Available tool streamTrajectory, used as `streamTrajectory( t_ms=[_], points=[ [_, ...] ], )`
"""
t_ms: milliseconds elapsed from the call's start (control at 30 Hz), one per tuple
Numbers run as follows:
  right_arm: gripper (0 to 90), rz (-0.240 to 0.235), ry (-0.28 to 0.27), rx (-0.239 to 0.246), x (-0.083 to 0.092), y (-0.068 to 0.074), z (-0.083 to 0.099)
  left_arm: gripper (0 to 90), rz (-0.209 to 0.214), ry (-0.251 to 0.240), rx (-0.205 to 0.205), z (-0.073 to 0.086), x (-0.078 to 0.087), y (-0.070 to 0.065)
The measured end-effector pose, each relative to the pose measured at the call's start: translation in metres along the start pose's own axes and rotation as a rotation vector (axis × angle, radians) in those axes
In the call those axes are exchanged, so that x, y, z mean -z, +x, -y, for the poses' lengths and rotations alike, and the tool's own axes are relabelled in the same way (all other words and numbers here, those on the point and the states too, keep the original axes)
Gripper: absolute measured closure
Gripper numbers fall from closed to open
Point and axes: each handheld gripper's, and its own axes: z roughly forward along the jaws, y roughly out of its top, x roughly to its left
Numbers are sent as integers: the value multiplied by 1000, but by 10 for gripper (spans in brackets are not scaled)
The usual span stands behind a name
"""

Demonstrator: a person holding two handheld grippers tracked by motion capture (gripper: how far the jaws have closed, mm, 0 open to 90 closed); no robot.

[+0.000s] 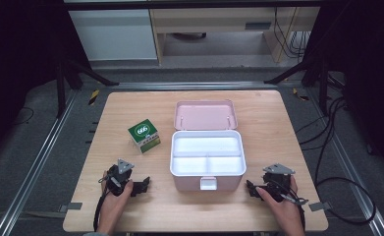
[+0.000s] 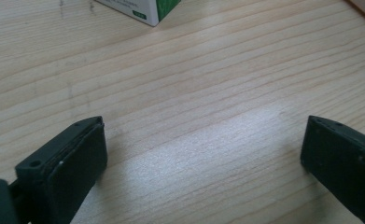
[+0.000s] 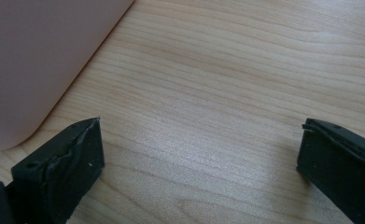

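Observation:
A pink box (image 1: 207,182) with its lid (image 1: 205,114) swung back lies open at the table's centre; its white tray inside looks empty. A green and white carton (image 1: 144,135) stands left of it; its lower corner (image 2: 147,11) shows in the left gripper view. My left gripper (image 1: 144,187) rests on the table near the front left, jaws wide apart over bare wood (image 2: 203,135). My right gripper (image 1: 251,189) rests at the front right, just beside the pink box wall (image 3: 35,60), jaws wide apart with nothing between them (image 3: 201,140).
The wooden table (image 1: 278,128) has bare room right of the box and along the front edge. Black frame legs, cables and floor rails surround the table. A cabinet and a desk stand behind it.

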Motion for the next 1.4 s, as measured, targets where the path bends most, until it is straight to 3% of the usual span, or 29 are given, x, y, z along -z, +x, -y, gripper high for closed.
streamTrajectory(
  t_ms=[167, 267, 400, 433, 467, 533, 567, 700, 833, 900, 1067, 1233, 1400],
  points=[
    [56, -6, -5, 2, 2, 0, 1, 34, 44, -33, -11, -3, 9, -10],
    [76, -54, -24, 9, 12, 1, 4, 59, 101, -95, -13, -8, 20, -23],
    [101, -98, -65, 21, 25, 8, 3, 54, 162, -151, -87, -14, 32, -46],
    [109, -115, -72, 29, 28, 11, 4, 45, 187, -157, -124, -14, 34, -53],
    [125, -135, -74, 44, 30, 16, 4, 29, 190, -156, -149, -14, 33, -57],
    [140, -164, -75, 64, 32, 21, 6, 27, 168, -126, -236, -13, 31, -70],
    [159, -177, -81, 80, 34, 26, 6, 31, 180, -119, -251, -13, 31, -75],
    [212, -221, -109, 130, 38, 38, 3, 51, 233, -152, -244, -16, 33, -90],
    [257, -277, -147, 162, 39, 49, -3, 106, 294, -188, -192, -21, 30, -96],
    [278, -286, -154, 178, 38, 54, -6, 131, 312, -188, -196, -23, 28, -99],
    [257, -310, -155, 192, 35, 60, -14, 178, 308, -195, -191, -26, 22, -102],
    [251, -310, -155, 197, 34, 59, -21, 195, 353, -212, -207, -32, 17, -106],
    [245, -305, -153, 224, 33, 59, -26, 153, 362, -215, -166, -35, 15, -106]
  ],
)
